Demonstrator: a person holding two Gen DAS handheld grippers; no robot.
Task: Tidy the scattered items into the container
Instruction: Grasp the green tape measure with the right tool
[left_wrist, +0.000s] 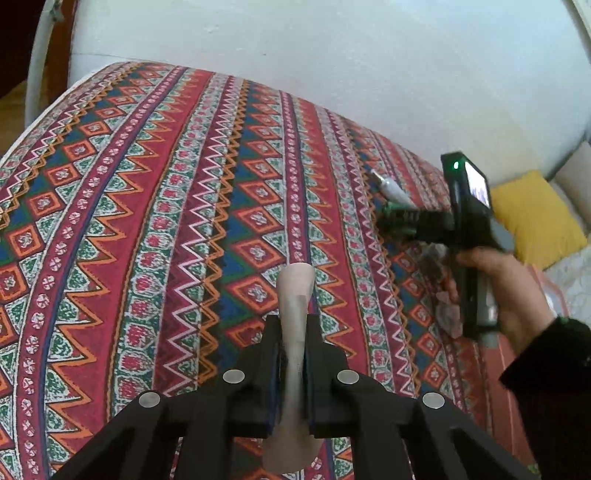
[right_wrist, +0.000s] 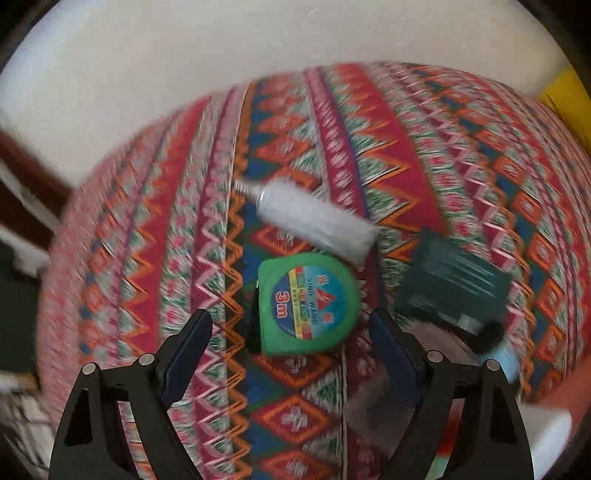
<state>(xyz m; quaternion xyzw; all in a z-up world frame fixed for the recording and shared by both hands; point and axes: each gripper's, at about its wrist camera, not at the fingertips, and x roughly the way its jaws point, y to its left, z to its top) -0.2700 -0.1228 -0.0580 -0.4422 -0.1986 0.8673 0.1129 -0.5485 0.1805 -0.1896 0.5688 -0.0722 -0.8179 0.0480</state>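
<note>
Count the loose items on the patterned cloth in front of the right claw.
3. A green tape measure lies nearest, ahead of the open right claw. A white tube lies just beyond it. A dark green box sits right. Others may be hidden; this view is blurred.

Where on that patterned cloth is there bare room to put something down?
The patterned cloth lies bare from the white wall down to the left gripper. It is crowded ahead of the right gripper: green tape measure, white tube and dark box cluster there.

Green tape measure (right_wrist: 308, 304); red zigzag-patterned cloth (right_wrist: 388, 147); yellow cushion (left_wrist: 535, 218)
</note>
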